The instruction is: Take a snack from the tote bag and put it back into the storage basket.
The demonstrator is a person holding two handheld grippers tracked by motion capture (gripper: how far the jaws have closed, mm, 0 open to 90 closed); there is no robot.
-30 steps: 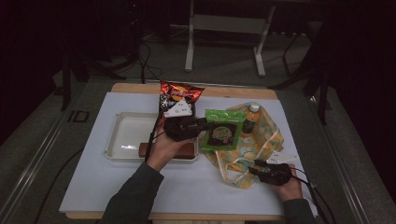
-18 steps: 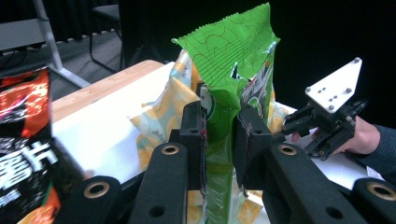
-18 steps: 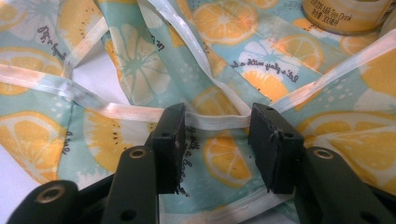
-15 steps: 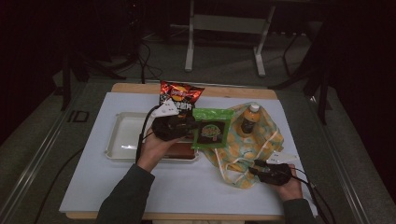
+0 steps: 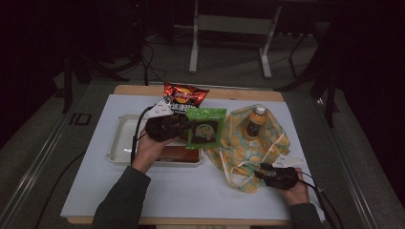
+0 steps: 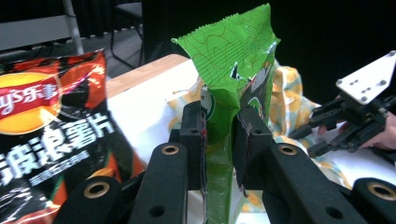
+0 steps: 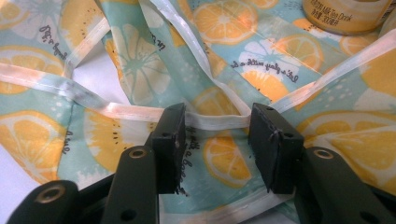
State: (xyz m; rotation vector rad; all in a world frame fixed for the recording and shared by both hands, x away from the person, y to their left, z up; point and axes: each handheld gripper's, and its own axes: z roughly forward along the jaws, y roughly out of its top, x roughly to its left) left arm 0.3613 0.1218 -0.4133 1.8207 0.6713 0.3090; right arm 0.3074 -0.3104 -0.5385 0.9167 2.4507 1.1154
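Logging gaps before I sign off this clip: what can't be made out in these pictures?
- Green packet: left gripper view, lower part hidden behind the left gripper.
- Bottle: right gripper view, cut off by the top edge; label too small in the high view.
- Tray: high view, contents hidden by the hand and packet.
- Right gripper: open around the bag's strap; contact unclear.

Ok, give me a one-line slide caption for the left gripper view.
Left gripper clamps the green snack packet upright, red chip bag alongside.
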